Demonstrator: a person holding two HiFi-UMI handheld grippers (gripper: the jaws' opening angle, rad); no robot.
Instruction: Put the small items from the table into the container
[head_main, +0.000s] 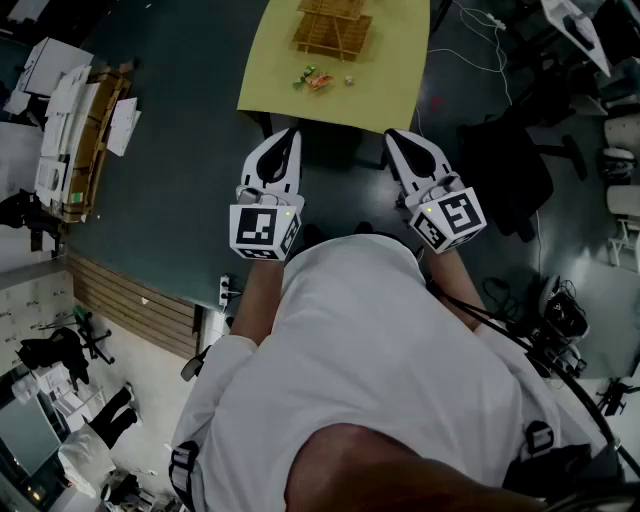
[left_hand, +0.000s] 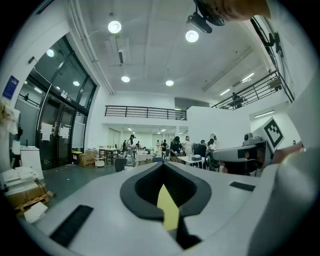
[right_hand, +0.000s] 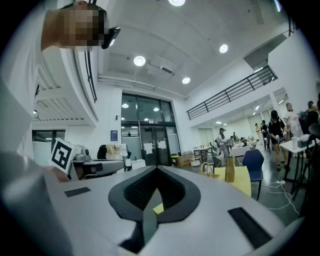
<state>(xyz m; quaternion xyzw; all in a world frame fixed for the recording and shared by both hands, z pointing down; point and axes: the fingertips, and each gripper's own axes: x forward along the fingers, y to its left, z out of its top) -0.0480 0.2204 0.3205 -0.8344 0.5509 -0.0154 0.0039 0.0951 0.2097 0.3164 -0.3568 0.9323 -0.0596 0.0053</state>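
Note:
A yellow table (head_main: 390, 65) stands ahead of me in the head view. On it sit a wooden slatted container (head_main: 333, 28) and a few small items: a green and orange cluster (head_main: 316, 80) and a small pale piece (head_main: 349, 80). My left gripper (head_main: 291, 133) and right gripper (head_main: 392, 136) are held level side by side, short of the table's near edge, both shut and empty. In the left gripper view the left gripper's (left_hand: 162, 169) jaws meet, with a yellow sliver of table behind. The right gripper (right_hand: 157, 171) also looks shut; the container (right_hand: 207, 170) shows on the table (right_hand: 242, 181).
A black office chair (head_main: 508, 170) stands right of the table, and white cables (head_main: 480, 45) lie on the dark floor. Stacked cardboard and papers (head_main: 75, 140) lie at the left. A blue chair (right_hand: 252, 161) and distant people fill the hall beyond.

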